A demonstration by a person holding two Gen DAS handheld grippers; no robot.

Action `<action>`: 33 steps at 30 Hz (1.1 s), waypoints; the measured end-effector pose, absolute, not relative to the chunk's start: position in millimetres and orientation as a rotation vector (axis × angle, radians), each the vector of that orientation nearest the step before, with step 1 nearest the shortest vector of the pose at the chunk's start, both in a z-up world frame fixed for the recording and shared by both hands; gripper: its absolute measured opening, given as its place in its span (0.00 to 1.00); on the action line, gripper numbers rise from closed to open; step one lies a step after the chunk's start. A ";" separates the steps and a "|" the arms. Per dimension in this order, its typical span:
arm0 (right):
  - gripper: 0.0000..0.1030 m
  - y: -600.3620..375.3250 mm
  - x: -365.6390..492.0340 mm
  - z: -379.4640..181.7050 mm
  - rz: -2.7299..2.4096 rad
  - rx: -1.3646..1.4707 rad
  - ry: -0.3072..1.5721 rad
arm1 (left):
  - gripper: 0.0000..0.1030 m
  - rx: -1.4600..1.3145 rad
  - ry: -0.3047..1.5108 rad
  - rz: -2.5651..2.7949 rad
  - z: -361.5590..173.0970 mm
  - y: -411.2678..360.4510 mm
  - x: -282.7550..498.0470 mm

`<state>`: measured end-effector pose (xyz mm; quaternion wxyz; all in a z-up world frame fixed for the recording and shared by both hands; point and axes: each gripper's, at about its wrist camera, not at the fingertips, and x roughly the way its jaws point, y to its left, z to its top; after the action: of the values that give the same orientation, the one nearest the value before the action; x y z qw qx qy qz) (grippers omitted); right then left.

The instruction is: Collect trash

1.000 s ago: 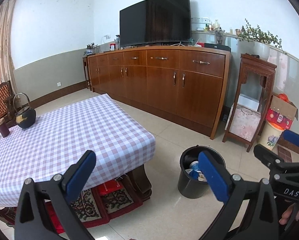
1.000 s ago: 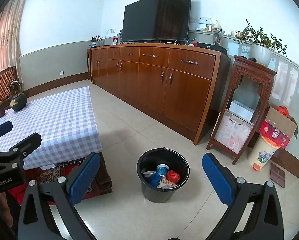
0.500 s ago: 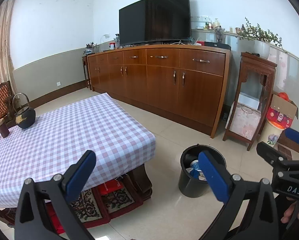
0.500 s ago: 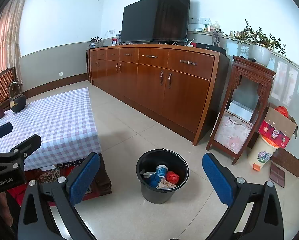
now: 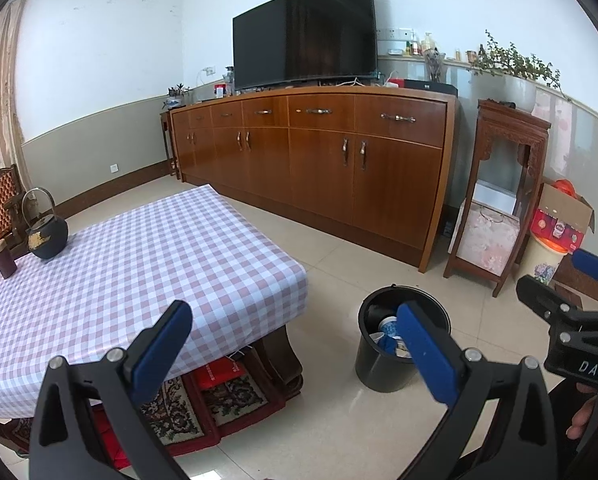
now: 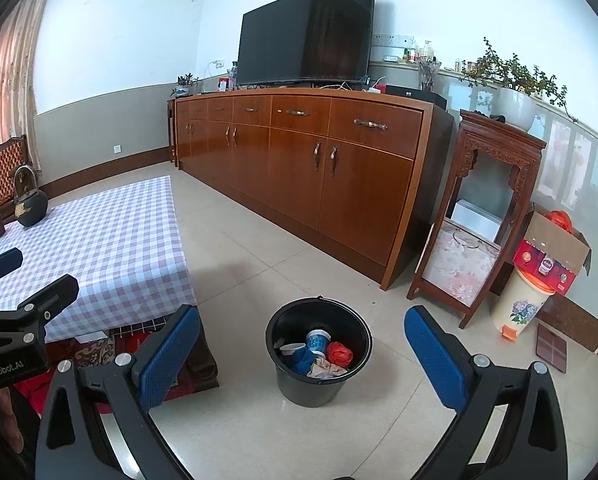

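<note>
A black bucket (image 6: 319,376) stands on the tiled floor and holds trash: blue and white paper cups (image 6: 317,340), a red crumpled piece (image 6: 339,354) and crumpled paper. It also shows in the left wrist view (image 5: 379,364), partly behind a blue pad. My right gripper (image 6: 303,356) is open and empty, above and in front of the bucket. My left gripper (image 5: 293,344) is open and empty, between the table corner and the bucket. Each gripper shows at the edge of the other's view.
A low table with a checked cloth (image 5: 139,264) stands at the left, with a black teapot (image 5: 47,236) and a dark canister (image 5: 3,258). A long wooden sideboard (image 6: 299,168) with a TV, a carved stand (image 6: 487,216) and a cardboard box (image 6: 551,252) line the far wall.
Both views have shifted only slightly; the bucket sits a little lower in the right wrist view. Both grippers stay open and empty.
</note>
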<state>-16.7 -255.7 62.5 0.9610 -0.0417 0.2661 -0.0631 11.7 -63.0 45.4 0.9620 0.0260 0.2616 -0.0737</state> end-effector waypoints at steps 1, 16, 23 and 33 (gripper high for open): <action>1.00 -255.6 -16.9 62.2 -0.128 -0.084 0.540 | 1.00 0.053 0.531 -0.152 45.0 -63.2 11.3; 1.00 -256.9 -16.1 59.5 -0.127 -0.079 0.546 | 1.00 0.059 0.536 -0.160 44.5 -67.5 10.0; 1.00 -257.4 -16.7 58.4 -0.132 -0.076 0.546 | 1.00 0.064 0.533 -0.163 44.4 -69.3 9.6; 1.00 -258.6 -17.5 58.1 -0.131 -0.076 0.547 | 1.00 0.074 0.534 -0.159 44.2 -70.9 9.8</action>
<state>-17.5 -258.6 58.1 0.9599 -0.0375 0.2701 -0.0644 9.8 -70.9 44.2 0.9608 0.0363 0.2635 -0.0784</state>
